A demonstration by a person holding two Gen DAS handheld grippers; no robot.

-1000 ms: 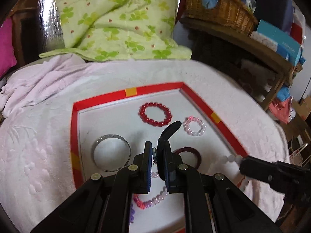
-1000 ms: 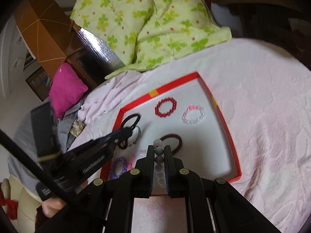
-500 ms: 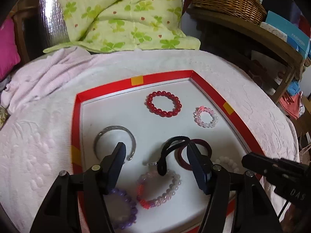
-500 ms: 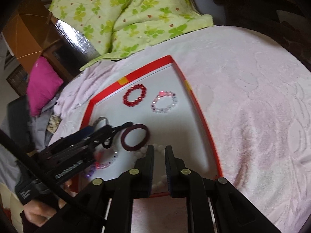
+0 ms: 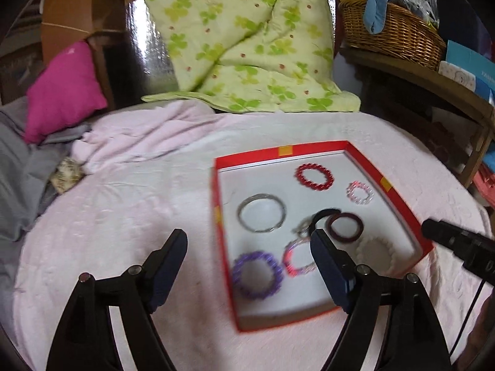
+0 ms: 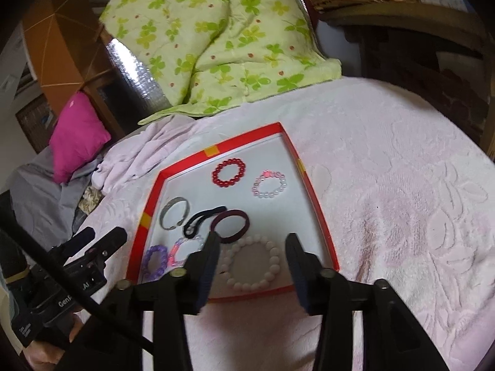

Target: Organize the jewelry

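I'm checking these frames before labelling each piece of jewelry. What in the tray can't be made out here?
- Left wrist view: the whole red tray is motion-blurred, so bead detail on the purple bracelet is lost.
- Left wrist view: the left gripper's right finger covers part of the pink bracelet.
- Right wrist view: the right gripper's left finger hides part of the same bracelet and the white bead bracelet's left edge.

Red tray (image 6: pixel 321 216) w/ yellow marks, purple bracelet (image 6: pixel 156 261), green clover-print quilt (image 6: pixel 216 37).
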